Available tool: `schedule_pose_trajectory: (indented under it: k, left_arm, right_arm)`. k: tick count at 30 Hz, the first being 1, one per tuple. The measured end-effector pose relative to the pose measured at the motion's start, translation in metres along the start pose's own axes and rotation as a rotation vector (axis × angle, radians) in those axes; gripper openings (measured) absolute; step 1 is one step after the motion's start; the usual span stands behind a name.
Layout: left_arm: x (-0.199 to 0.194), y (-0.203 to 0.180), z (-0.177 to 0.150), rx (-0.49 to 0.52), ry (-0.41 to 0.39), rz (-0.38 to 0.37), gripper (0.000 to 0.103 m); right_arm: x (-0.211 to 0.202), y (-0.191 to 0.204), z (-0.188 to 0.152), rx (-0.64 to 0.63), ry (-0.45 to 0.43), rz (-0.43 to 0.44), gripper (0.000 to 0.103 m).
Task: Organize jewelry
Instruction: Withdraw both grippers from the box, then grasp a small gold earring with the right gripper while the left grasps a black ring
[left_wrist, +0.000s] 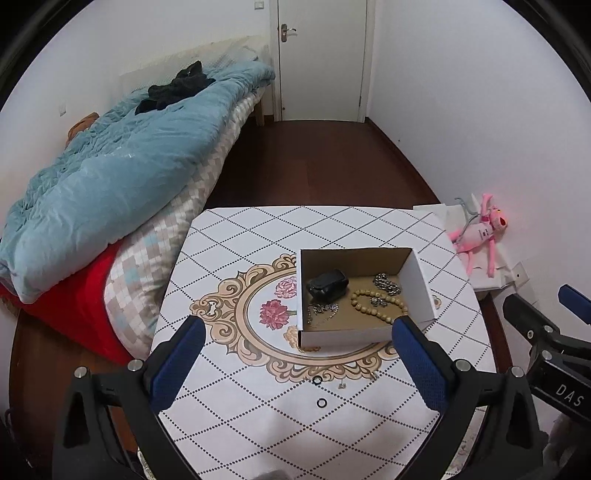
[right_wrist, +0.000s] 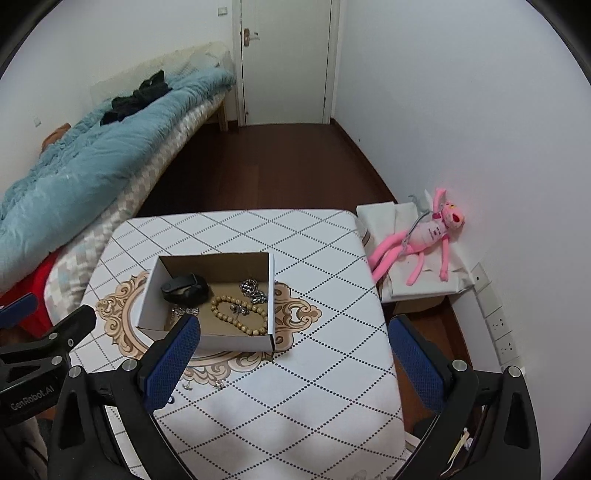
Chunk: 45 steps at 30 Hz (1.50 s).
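Mostly complete: the cardboard box (left_wrist: 364, 295) on the table (left_wrist: 258, 236) already holds a bead bracelet (left_wrist: 378, 301), silver chains (left_wrist: 386, 283) and a black case (left_wrist: 327, 283). Near its front, two black rings (left_wrist: 319, 391) and small earrings (left_wrist: 342, 385) remain loose. Left gripper (left_wrist: 295, 334) and right gripper (right_wrist: 295, 332) hover with jaws wide, holding nothing.

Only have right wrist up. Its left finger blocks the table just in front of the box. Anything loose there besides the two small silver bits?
Observer: Yes. Left wrist view shows a black ring and a second ring on the tablecloth, on the near side of the box.
Operator: Box's near-left corner is blocked too. Contents?
Observer: A silver necklace lies there, just in front of the black object.
Operator: Left gripper state?
Observer: The left gripper is open, with nothing between its fingers.
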<state>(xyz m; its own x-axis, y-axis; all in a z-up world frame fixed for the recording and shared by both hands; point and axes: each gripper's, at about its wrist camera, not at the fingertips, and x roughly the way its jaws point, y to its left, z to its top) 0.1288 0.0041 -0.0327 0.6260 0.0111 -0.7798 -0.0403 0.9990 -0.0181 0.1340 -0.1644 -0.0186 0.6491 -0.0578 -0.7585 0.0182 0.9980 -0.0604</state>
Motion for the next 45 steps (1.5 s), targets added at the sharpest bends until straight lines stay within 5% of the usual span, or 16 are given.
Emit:
schedule_pose_trajectory:
  k: [8, 15, 19, 22, 31, 33, 36, 45]
  left_arm:
    - [-0.012, 0.006, -0.009, -0.020, 0.002, 0.024, 0.103]
    - [0.038, 0.022, -0.053, -0.018, 0.125, 0.103, 0.103]
    - [0.078, 0.034, -0.082, -0.023, 0.222, 0.158, 0.103]
    - [0.103, 0.044, -0.101, -0.041, 0.297, 0.163, 0.102]
    - [0.125, 0.054, -0.119, -0.045, 0.349, 0.168, 0.102]
    - [0.127, 0.052, -0.120, -0.033, 0.346, 0.160, 0.102]
    - [0.128, 0.043, -0.119, -0.006, 0.338, 0.145, 0.102]
    - [0.128, -0.002, -0.118, 0.062, 0.318, 0.049, 0.101]
  right_arm:
    - [-0.023, -0.004, -0.010, 0.024, -0.004, 0.044, 0.103]
    - [0.026, 0.006, -0.049, 0.034, 0.130, 0.138, 0.101]
    - [0.074, 0.019, -0.078, 0.051, 0.233, 0.258, 0.071]
    - [0.110, 0.030, -0.098, 0.076, 0.278, 0.323, 0.060]
    - [0.152, 0.063, -0.117, -0.030, 0.248, 0.280, 0.044]
    - [0.152, 0.072, -0.116, -0.079, 0.236, 0.243, 0.037]
    - [0.150, 0.080, -0.120, -0.145, 0.217, 0.172, 0.010]
    - [0.134, 0.043, -0.115, -0.032, 0.219, 0.191, 0.009]
